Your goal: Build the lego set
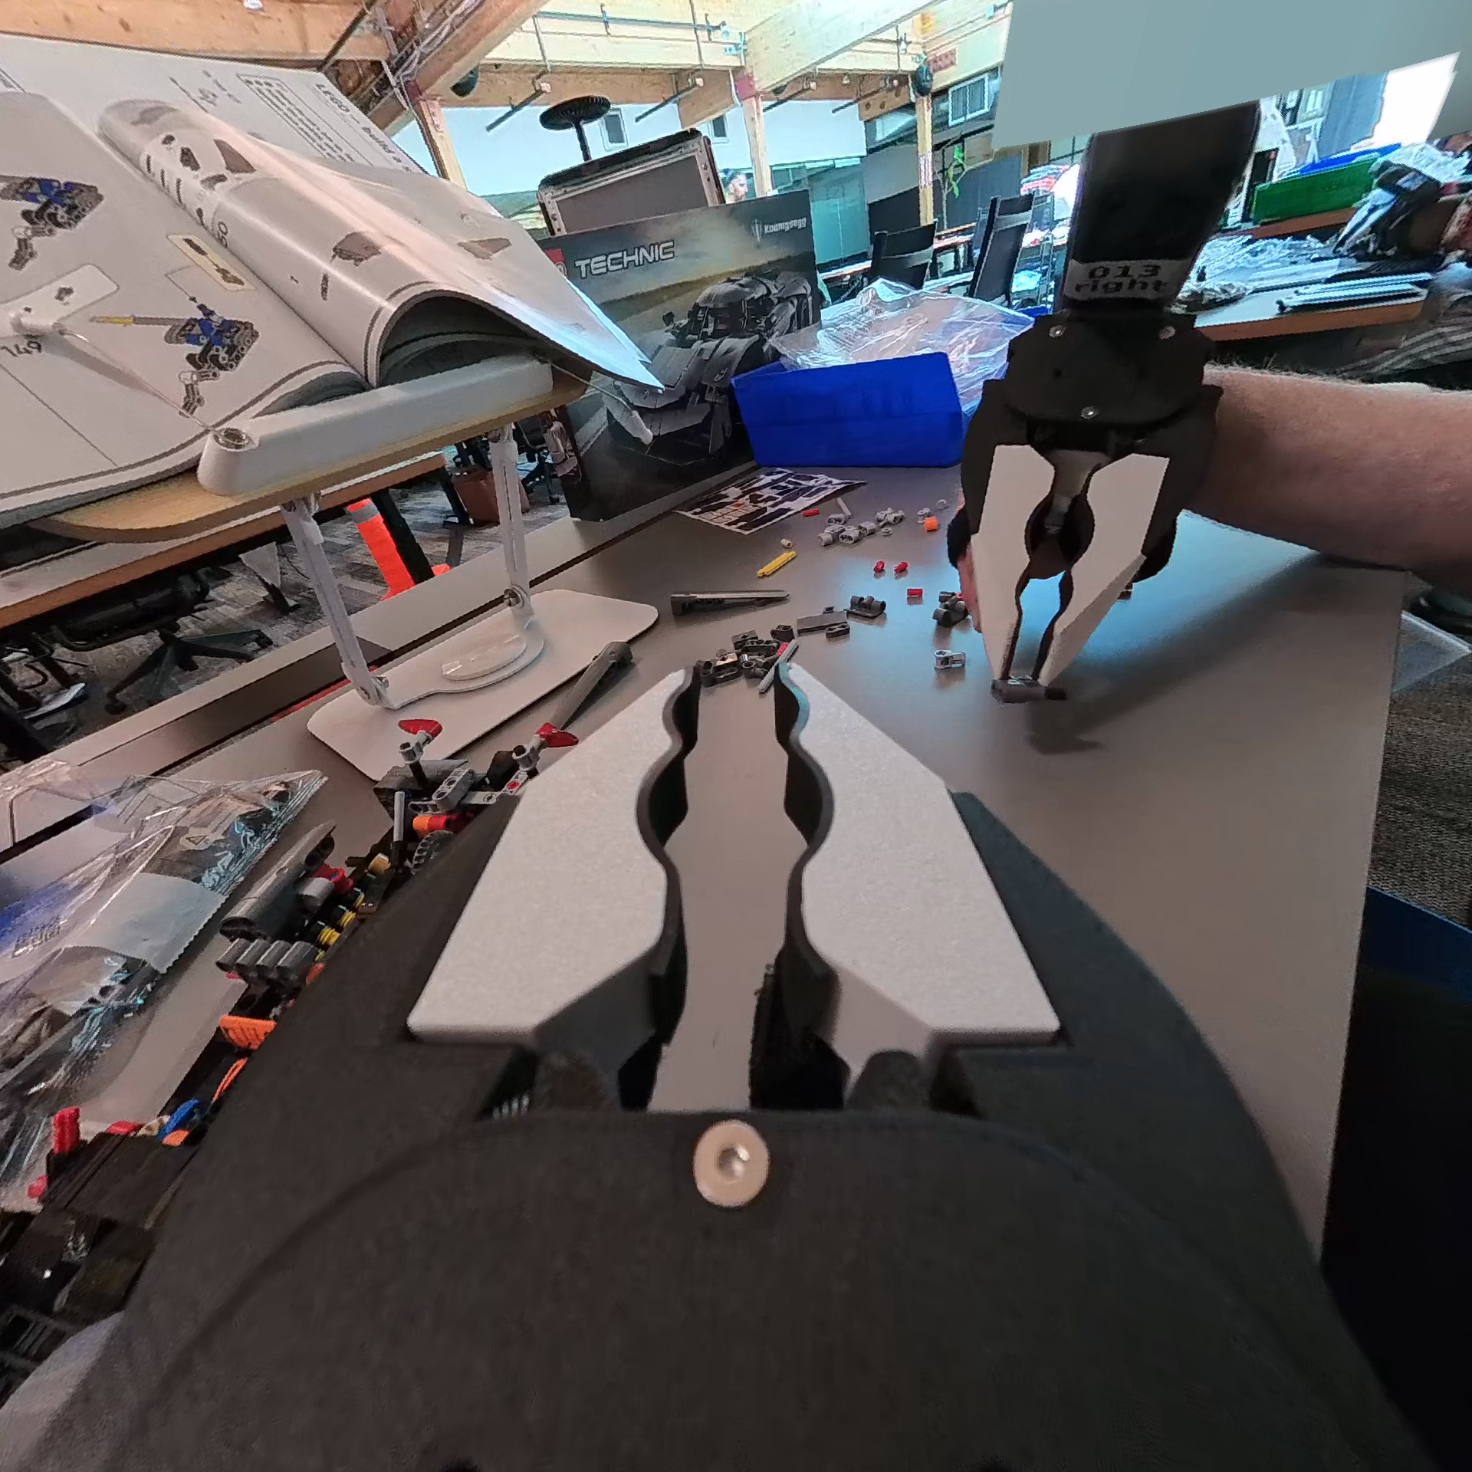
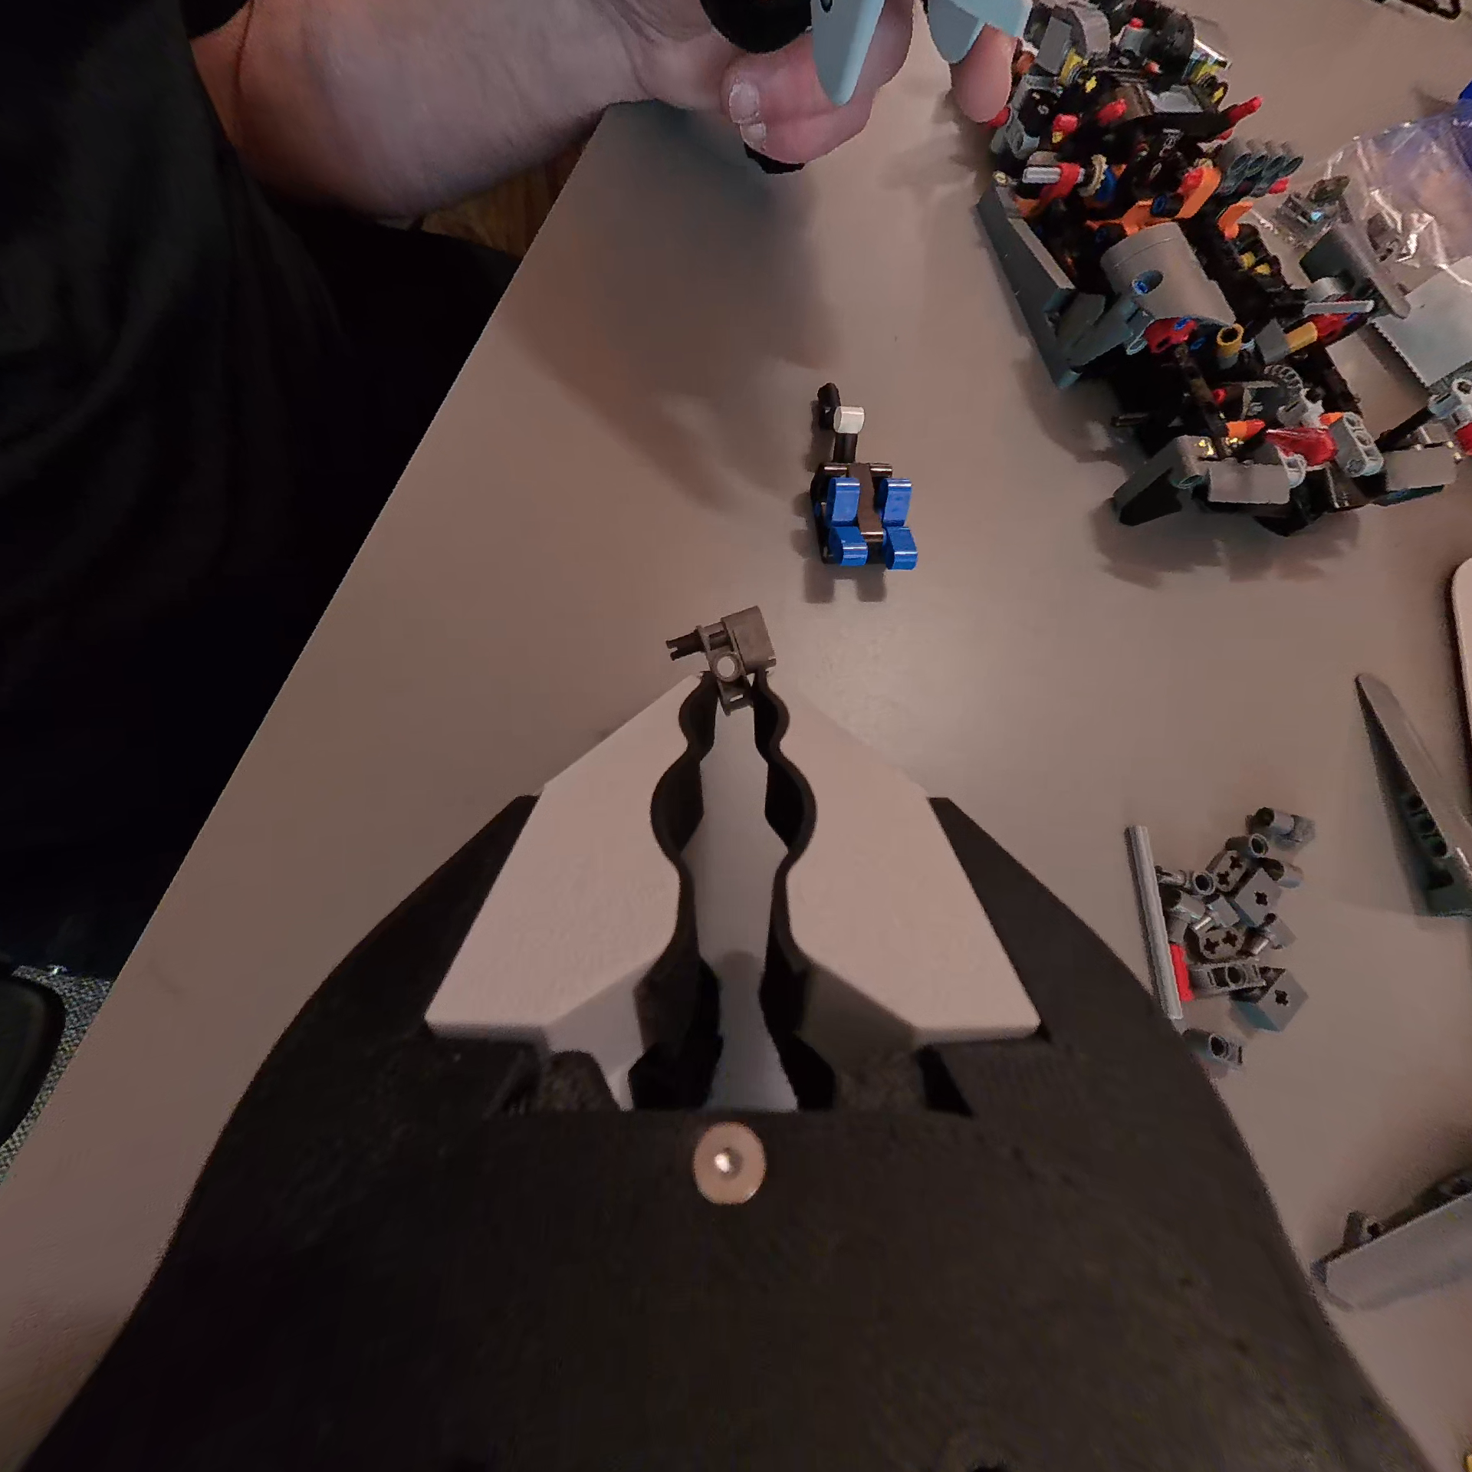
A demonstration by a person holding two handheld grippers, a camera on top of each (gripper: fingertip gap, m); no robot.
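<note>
Grey table (image 1: pixel 1195 836) everywhere, and your left gripper (image 1: pixel 737 677) blocks half the car chassis (image 1: pixel 446 796), so that build's hard to read. Its fingers sit apart, holding nothing. Blue bin (image 1: pixel 852 410) behind the chassis: contents hidden. Right of the chassis, your right gripper (image 2: pixel 729 685) pinches a small grey connector piece (image 2: pixel 737 649) at the tabletop.

- White book stand (image 1: pixel 478 637) — at the bench's far left edge.
- Blue bin (image 1: pixel 852 414) at the far edge, crumpled clear plastic (image 1: pixel 916 319) behind it.
- Office chairs (image 1: pixel 900 255) and other desks well beyond the bench.
- Black case (image 1: pixel 629 187) — standing open past the far edge.
</note>
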